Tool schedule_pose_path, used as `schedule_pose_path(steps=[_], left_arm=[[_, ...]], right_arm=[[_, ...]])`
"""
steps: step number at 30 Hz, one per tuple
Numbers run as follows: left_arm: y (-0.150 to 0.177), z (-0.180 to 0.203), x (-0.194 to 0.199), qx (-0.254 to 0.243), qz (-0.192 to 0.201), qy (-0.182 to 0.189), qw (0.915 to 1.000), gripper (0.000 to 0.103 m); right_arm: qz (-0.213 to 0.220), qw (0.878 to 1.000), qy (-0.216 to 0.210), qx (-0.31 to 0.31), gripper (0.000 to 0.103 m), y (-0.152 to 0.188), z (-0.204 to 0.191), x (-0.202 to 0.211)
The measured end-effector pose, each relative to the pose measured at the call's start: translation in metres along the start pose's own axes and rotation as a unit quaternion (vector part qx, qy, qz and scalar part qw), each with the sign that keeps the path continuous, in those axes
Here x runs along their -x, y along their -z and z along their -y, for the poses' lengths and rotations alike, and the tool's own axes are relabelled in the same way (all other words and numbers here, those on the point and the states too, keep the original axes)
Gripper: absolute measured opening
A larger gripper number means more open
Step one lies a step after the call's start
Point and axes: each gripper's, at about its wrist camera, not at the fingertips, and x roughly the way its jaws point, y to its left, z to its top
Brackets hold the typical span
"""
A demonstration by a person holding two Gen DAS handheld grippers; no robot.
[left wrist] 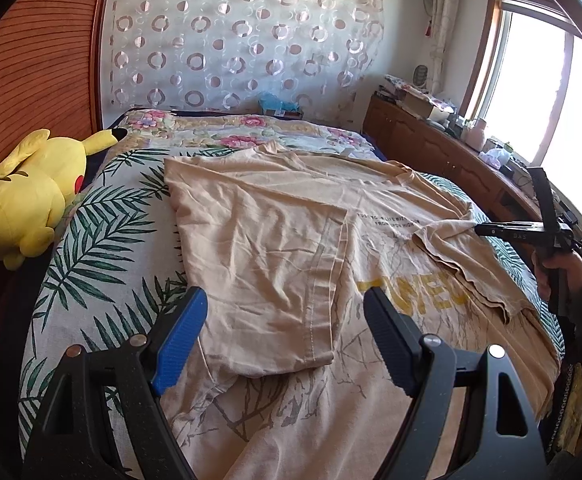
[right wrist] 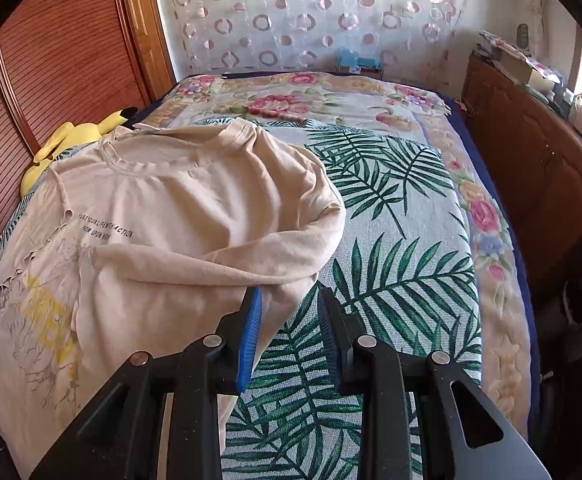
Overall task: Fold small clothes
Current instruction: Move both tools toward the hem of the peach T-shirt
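Beige cotton T-shirt spread on leaf-print bed cover. Right gripper fingers apart, sleeve just beside; left gripper wide, empty. Risk: folded-in sleeve springs back, wrinkling.

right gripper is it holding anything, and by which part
Nothing is held: the right gripper is open at the shirt's folded sleeve edge, pads not pinching it.

The T-shirt is soft, matt beige cloth, creased. The bedspread looks like coarse woven cloth. The left claw is matt black plastic with ribbed blue pads and shiny metal rivets. The headboard is glossy slatted wood.
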Motion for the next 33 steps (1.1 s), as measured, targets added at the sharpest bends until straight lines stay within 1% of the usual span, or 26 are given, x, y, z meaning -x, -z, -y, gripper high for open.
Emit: schedule_pose_path(steps=[2,6,7,8,9,10,12,15,18,20,22,24,27,29,30,33], left_arm=[[0.001,0.000,0.000,-0.001,0.000,-0.001,1.0000,0.081],[0.000,-0.001,0.001,-0.002,0.000,-0.003,1.0000,0.081],[0.000,-0.001,0.001,-0.002,0.000,-0.004,1.0000,0.081],[0.000,-0.002,0.002,-0.002,0.001,-0.004,1.0000,0.081],[0.000,-0.003,0.002,-0.001,0.001,-0.004,1.0000,0.081],[0.000,-0.004,0.002,0.000,0.001,-0.005,1.0000,0.081],[0.001,-0.006,0.002,0.001,0.001,-0.005,1.0000,0.081],[0.002,-0.008,0.002,0.003,0.000,-0.006,1.0000,0.081],[0.002,-0.009,0.002,0.006,0.001,-0.005,1.0000,0.081],[0.002,-0.009,0.002,0.004,0.000,-0.006,1.0000,0.081],[0.001,-0.009,0.002,0.002,0.000,-0.008,1.0000,0.081],[-0.001,-0.011,0.001,0.000,0.000,-0.008,1.0000,0.081],[-0.006,-0.014,-0.002,-0.005,-0.001,-0.013,0.9999,0.081],[-0.013,-0.018,-0.006,-0.009,-0.005,-0.019,0.9998,0.081],[-0.016,-0.021,-0.009,-0.011,-0.007,-0.022,0.9997,0.081],[-0.029,-0.032,-0.020,-0.008,-0.016,-0.025,0.9995,0.081]], right_arm=[[-0.005,1.000,0.008,0.010,0.030,-0.002,-0.002,-0.006],[-0.004,0.999,0.027,0.028,0.030,-0.017,-0.005,-0.014],[-0.002,0.999,0.032,0.028,0.027,-0.019,-0.004,-0.016],[0.003,0.999,0.036,0.028,0.021,-0.025,-0.004,-0.016],[0.009,0.999,0.036,0.030,0.012,-0.030,-0.005,-0.015],[0.019,0.999,0.038,0.035,0.010,-0.035,-0.008,-0.013],[0.045,0.997,0.040,0.049,0.004,-0.047,-0.016,-0.006],[0.062,0.996,0.037,0.055,0.004,-0.059,-0.026,0.003],[0.084,0.994,0.032,0.054,0.004,-0.064,-0.033,0.015],[0.087,0.995,0.027,0.051,0.004,-0.063,-0.035,0.019],[0.082,0.995,0.029,0.048,0.005,-0.058,-0.033,0.019],[0.073,0.996,0.034,0.045,0.009,-0.051,-0.029,0.017],[0.061,0.997,0.033,0.035,0.009,-0.040,-0.021,0.016],[0.053,0.998,0.034,0.028,0.015,-0.032,-0.015,0.020],[0.047,0.998,0.032,0.025,0.021,-0.027,-0.012,0.022],[0.030,0.999,0.031,0.024,0.023,-0.016,-0.003,0.023]])
